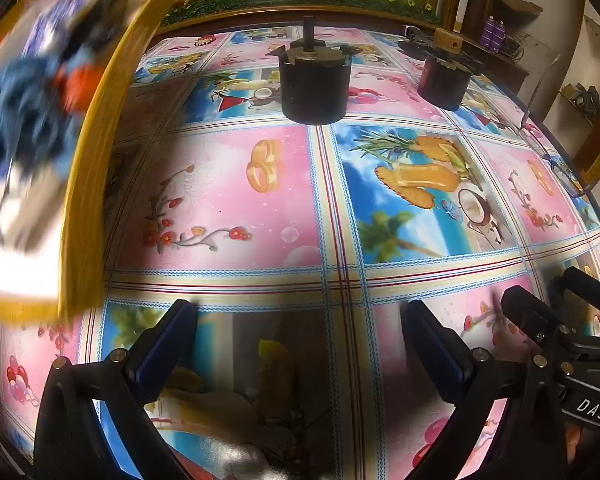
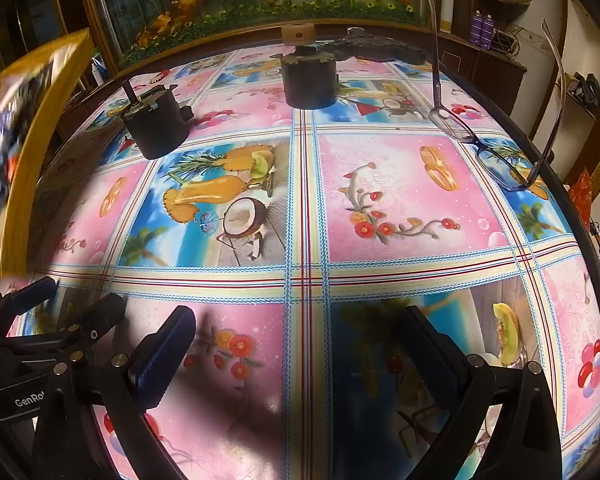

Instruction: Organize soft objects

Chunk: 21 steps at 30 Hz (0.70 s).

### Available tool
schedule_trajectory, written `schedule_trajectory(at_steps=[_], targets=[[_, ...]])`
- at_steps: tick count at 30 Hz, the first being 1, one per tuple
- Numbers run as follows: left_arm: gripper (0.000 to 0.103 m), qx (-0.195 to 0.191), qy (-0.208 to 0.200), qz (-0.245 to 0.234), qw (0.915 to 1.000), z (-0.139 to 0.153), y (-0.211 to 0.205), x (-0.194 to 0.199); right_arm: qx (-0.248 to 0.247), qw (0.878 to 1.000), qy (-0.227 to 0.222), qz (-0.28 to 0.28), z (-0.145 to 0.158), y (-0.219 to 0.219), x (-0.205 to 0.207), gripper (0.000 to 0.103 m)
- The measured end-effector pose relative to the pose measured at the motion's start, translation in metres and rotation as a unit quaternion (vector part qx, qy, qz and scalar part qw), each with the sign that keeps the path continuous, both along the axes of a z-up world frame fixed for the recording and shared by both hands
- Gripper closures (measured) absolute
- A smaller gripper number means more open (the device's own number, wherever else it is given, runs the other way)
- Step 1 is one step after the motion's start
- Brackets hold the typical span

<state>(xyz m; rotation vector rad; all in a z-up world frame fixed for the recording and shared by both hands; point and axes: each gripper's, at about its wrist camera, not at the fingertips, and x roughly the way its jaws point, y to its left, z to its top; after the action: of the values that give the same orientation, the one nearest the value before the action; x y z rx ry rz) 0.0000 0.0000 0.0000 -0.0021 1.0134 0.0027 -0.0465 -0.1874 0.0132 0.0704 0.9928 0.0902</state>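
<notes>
- We hold both grippers low over the table (image 2: 308,276), side by side. The left gripper (image 1: 300,344) has its jaws spread wide with nothing between them; the right gripper (image 2: 296,348) is likewise spread and empty.
- The task's things sit at the far left: a yellow-rimmed container (image 1: 80,184), motion-blurred, holding what look like soft items (image 1: 24,108) in blue, orange and white. We cannot tell the individual pieces apart, nor whether the container rests on the table or is held up.
- The same yellow rim (image 2: 24,152) shows at the left edge of the right wrist view, farther off and smaller.
- Key relation: the container lies up and to the left of both grippers — the left gripper is clearly the nearer one, with the rim just beside its left finger in view. The right gripper has the left one between it and the container.
- The rim's long edge runs roughly from near-left to far-centre, tilted; we judge an approach would have to come over that edge.
- Not soft, so we judge them outside the task: two dark cylindrical parts (image 1: 314,84) (image 1: 444,80) toward the far side, and a pair of glasses (image 2: 496,156) at the right edge.
- No soft item lies loose on the cloth in either view.
- Judgement: the left gripper is best placed for the coming move — a swing left toward the container.
</notes>
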Motion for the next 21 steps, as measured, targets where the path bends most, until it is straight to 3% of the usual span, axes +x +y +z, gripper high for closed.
schedule_trajectory(at_steps=[21], targets=[[0.000,0.000,0.001,0.000,1.0000,-0.0003,0.0031,0.0023,0.000,1.000,0.000,0.000,-0.0001,-0.0001,0.0001,0.001]])
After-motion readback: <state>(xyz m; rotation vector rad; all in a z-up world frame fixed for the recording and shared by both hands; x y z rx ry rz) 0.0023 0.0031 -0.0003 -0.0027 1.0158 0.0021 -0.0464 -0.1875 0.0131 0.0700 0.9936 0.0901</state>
